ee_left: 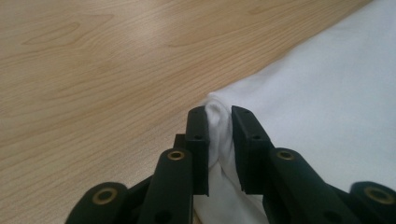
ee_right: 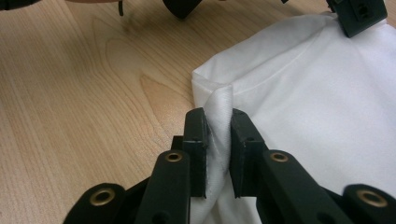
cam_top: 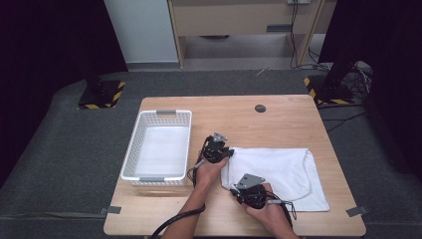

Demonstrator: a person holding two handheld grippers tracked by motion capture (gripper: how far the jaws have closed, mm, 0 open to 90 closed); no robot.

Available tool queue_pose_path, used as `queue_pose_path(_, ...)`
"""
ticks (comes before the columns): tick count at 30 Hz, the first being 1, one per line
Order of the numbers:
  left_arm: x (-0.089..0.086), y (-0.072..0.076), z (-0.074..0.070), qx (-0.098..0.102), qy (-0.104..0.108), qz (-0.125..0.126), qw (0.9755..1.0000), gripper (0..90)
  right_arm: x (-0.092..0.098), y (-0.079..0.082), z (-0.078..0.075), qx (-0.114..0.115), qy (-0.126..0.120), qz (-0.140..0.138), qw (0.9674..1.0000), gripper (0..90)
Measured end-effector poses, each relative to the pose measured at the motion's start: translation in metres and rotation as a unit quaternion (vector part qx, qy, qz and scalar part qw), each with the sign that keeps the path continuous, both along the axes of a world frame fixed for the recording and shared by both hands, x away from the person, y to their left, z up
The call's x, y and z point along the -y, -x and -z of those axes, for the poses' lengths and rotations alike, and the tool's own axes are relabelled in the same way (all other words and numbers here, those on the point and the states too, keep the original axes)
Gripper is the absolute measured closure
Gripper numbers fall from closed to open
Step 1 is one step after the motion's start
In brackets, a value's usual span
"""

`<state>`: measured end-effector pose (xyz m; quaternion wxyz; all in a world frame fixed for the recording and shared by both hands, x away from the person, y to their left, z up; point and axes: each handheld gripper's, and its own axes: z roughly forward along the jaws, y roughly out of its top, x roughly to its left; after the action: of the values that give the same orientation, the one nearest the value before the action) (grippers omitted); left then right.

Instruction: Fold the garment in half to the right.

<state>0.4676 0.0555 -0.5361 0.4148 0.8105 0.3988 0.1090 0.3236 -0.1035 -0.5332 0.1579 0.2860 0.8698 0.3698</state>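
A white cloth (cam_top: 278, 174) lies spread flat on the right half of the wooden table (cam_top: 278, 119). My left gripper (cam_top: 228, 155) sits at the cloth's far left corner, and in the left gripper view its jaws pinch a bunched fold of the white cloth (ee_left: 322, 93) at my left gripper (ee_left: 218, 122). My right gripper (cam_top: 234, 190) is at the near left corner. In the right gripper view my right gripper (ee_right: 217, 122) clamps a raised edge of the cloth (ee_right: 327, 102). The left gripper (ee_right: 357, 16) appears at the top right of that view.
A white perforated basket (cam_top: 133, 149) with grey handles stands on the table's left half, its inside bare. A small dark round grommet (cam_top: 260, 108) sits near the table's far edge. Bare wood lies along the front edge and behind the cloth.
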Motion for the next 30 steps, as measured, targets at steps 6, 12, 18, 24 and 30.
queue_pose_path(6,0.005,0.004,-0.012,0.020,-0.018,0.004,0.9996,83.1,0.003,0.001,-0.002,-0.003,-0.009,0.002,1.0000,82.0)
queue_pose_path(12,0.008,0.012,-0.035,0.037,-0.013,0.008,0.9992,83.3,0.008,0.008,-0.019,0.010,-0.019,0.005,0.9998,82.8)
queue_pose_path(18,0.013,0.020,-0.062,0.059,-0.019,0.020,0.9979,83.3,0.013,0.018,-0.035,0.018,-0.031,0.009,0.9993,83.1)
queue_pose_path(24,0.012,0.023,-0.077,0.062,-0.022,0.024,0.9976,83.3,0.010,0.023,-0.051,0.027,-0.036,0.007,0.9990,83.1)
queue_pose_path(30,0.009,0.025,-0.084,0.061,-0.024,0.024,0.9975,83.3,0.009,0.026,-0.060,0.027,-0.041,0.009,0.9987,83.1)
